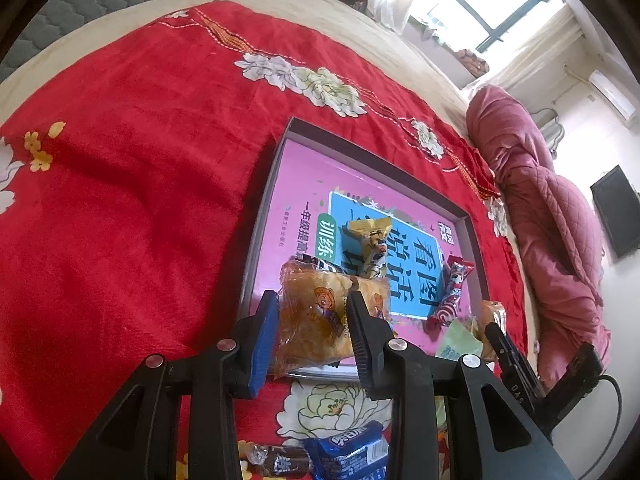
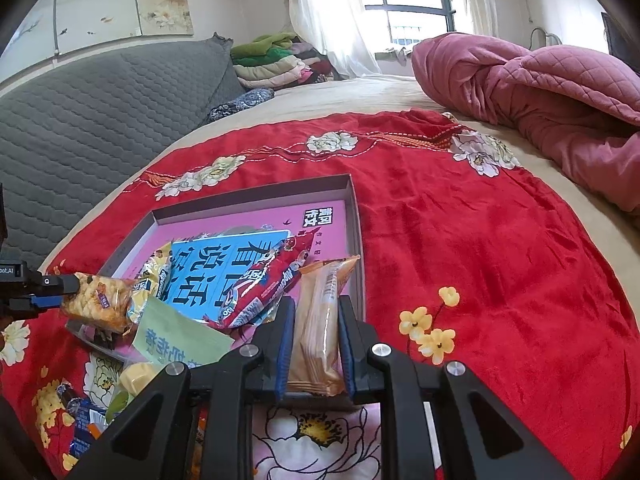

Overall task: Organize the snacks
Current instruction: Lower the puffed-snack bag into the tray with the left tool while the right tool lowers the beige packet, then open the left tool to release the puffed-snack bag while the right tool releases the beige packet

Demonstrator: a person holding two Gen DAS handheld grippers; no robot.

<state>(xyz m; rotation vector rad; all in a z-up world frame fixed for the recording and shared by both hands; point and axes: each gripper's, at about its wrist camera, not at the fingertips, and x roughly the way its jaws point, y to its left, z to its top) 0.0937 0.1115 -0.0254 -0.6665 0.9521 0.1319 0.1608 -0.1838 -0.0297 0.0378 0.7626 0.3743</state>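
A grey shallow tray (image 1: pixel 259 216) (image 2: pixel 357 216) with a pink and blue printed sheet inside lies on the red floral blanket (image 1: pixel 140 200). My left gripper (image 1: pixel 313 296) (image 2: pixel 68 290) is shut on a clear-wrapped golden cake packet (image 1: pixel 316 320) (image 2: pixel 98 300), held over the tray's near corner. My right gripper (image 2: pixel 316 300) is shut on a long beige biscuit packet (image 2: pixel 320 328) at the tray's near right edge. A yellow packet (image 1: pixel 370 240), a red packet (image 1: pixel 452 292) (image 2: pixel 272 284) and a pale green packet (image 2: pixel 180 336) lie in the tray.
A blue packet (image 1: pixel 348 456) and a brown candy (image 1: pixel 280 460) lie on the blanket below my left gripper. A bunched pink quilt (image 2: pixel 540 92) lies at the bed's far side. The grey padded headboard (image 2: pixel 100 108) and folded clothes (image 2: pixel 272 60) are behind.
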